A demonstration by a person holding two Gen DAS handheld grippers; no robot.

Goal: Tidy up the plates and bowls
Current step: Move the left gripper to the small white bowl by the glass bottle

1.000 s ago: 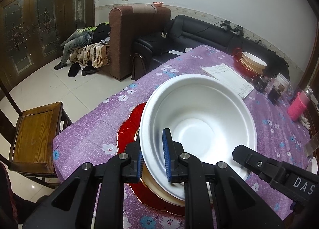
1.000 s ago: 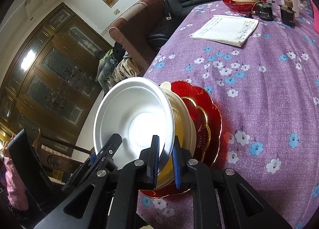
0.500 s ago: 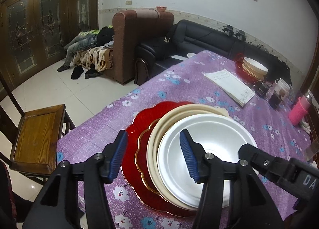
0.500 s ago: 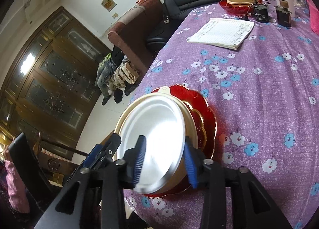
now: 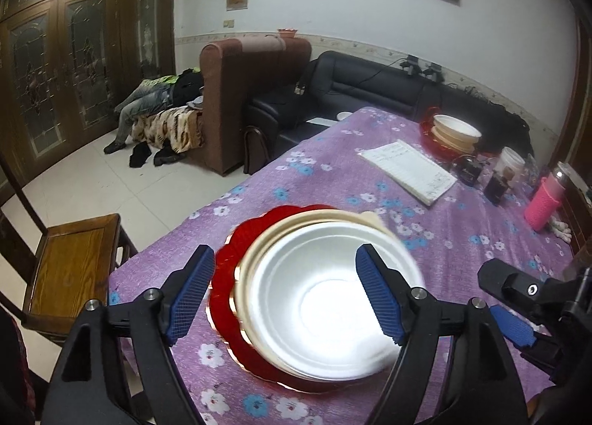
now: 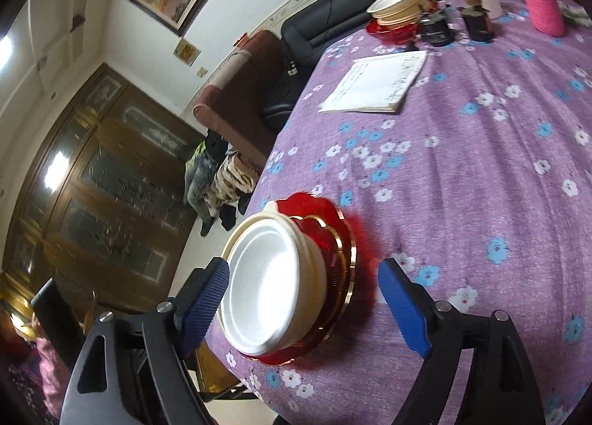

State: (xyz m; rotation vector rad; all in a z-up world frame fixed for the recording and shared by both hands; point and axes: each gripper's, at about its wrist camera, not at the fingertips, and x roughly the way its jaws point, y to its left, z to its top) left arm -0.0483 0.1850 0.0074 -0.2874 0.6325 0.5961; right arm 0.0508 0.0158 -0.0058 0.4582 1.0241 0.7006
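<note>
1. Left gripper point(image 5: 285, 295): jaws wide apart, just been opening, gripping nothing; blue pads point(image 5: 190, 291) clear of the dishes on either side.
2. Right gripper point(image 6: 303, 299): likewise spread, jaws just been opening, nothing pressed between the pads; also seen at the lower right edge of the left wrist view point(image 5: 518, 306).
3. White bowl point(image 5: 329, 299): released, sitting directly ahead of both grippers, framed between the left gripper's pads; nested upright in a cream bowl point(image 5: 259, 251).
4. Cream bowl point(image 6: 314, 269): resting on red plates with gold rims point(image 6: 340, 251), stacked near the table corner closest to both grippers.
5. Red plate point(image 5: 225, 288): showing as a scalloped edge around the bowls, nearest the left gripper's left pad.
6. Purple flowered tablecloth point(image 5: 333, 173): spreading ahead of the grippers under everything.
7. Notebook point(image 5: 407, 173): lying flat farther ahead, well beyond the stack.
8. Second stack of cream bowls on a red plate point(image 6: 397, 4): standing at the far end of the table, well apart from the near stack.
9. Pink bottle point(image 5: 545, 203): far ahead and to the right of the left gripper, beside small dark jars point(image 5: 495, 186).
10. Wooden chair point(image 5: 70, 265): off the table edge, to the left of the left gripper.
</note>
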